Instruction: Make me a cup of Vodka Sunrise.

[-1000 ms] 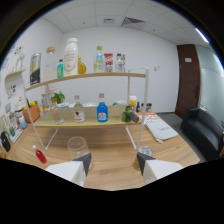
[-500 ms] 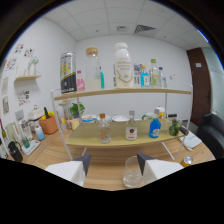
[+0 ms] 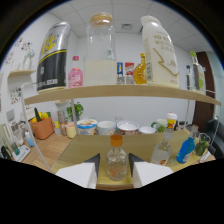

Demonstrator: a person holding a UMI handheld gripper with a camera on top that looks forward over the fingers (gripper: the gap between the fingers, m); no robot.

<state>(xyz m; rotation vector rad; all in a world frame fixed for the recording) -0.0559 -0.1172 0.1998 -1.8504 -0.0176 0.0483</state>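
A small clear bottle with an orange cap (image 3: 116, 159) stands upright on the lower wooden shelf (image 3: 150, 145). My gripper (image 3: 114, 160) is open, and the bottle stands between its fingers with a narrow gap at each side. The white finger pads (image 3: 77, 174) flank the bottle's base. Further right on the same shelf stand a clear bottle (image 3: 162, 151), a blue bottle (image 3: 186, 149) and a green one (image 3: 202, 145).
The upper shelf (image 3: 120, 91) carries a black and yellow can (image 3: 52, 57), a pink bottle (image 3: 75, 75), a large glass jar (image 3: 101, 52), a tall white bottle (image 3: 159, 50) and an amber bottle (image 3: 141, 70). Tubs and bowls (image 3: 107, 127) line the lower shelf's back. An orange pot (image 3: 42, 127) stands at the left.
The gripper has moved forward, close up to the shelf. The orange-capped bottle, earlier well ahead, now stands between the fingers. The clear glass near the fingers is out of view.
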